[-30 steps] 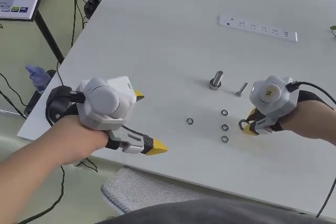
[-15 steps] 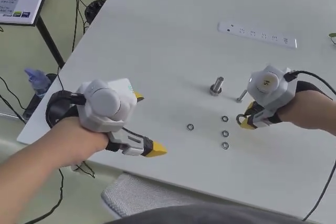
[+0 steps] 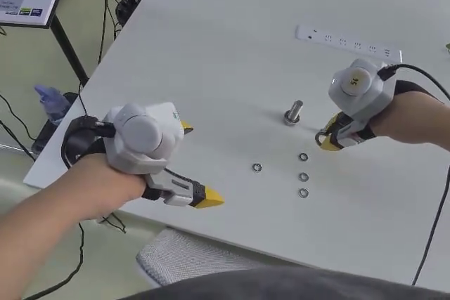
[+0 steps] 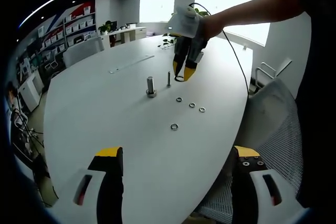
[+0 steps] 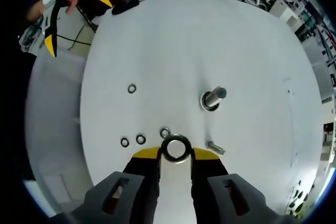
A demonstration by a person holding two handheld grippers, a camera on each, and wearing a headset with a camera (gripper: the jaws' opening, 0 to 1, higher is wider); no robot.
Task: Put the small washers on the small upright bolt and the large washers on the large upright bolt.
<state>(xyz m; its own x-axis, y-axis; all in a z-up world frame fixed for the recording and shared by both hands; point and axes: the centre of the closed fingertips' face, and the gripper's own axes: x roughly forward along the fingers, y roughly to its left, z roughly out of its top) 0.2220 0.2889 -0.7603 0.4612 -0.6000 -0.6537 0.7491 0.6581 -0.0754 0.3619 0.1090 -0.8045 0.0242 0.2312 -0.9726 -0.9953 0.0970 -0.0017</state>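
Your right gripper (image 5: pixel 177 154) pinches a large washer (image 5: pixel 164 148) between its yellow tips.
The small bolt (image 5: pixel 216 148) sits just beside those tips, the large bolt (image 5: pixel 212 98) beyond; small washers (image 5: pixel 140 139) lie nearby. Your left gripper (image 4: pixel 177 153) is spread wide, empty.

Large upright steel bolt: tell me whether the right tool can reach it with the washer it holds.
Probably yes: the right tool, shut on a large metal washer, is just beside the large upright steel bolt, with bare white table between them.
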